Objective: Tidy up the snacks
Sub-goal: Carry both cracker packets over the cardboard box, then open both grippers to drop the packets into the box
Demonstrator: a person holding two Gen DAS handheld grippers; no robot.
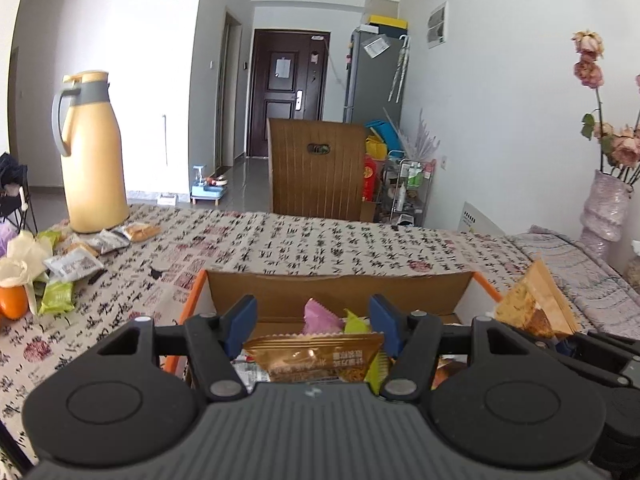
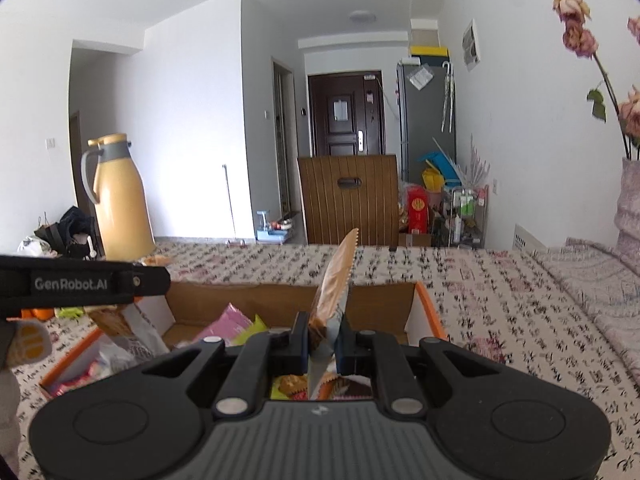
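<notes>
Left tool (image 1: 312,322) jaws apart around brown snack packet (image 1: 310,358); grip unclear. Right tool (image 2: 323,340) clamped on orange packet (image 2: 334,284), above cardboard box (image 1: 340,290) mid-worktop. Lower well inside walls before parting jaws; avoid tools colliding.

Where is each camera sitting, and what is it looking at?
Left wrist view: sits on the left tool, looking over its brown snack packet and the cardboard box toward the door.
Right wrist view: sits on the right tool, which pinches an orange packet above the box; the left tool pokes in beside it.
Both share the box, yellow jug and door.
</notes>
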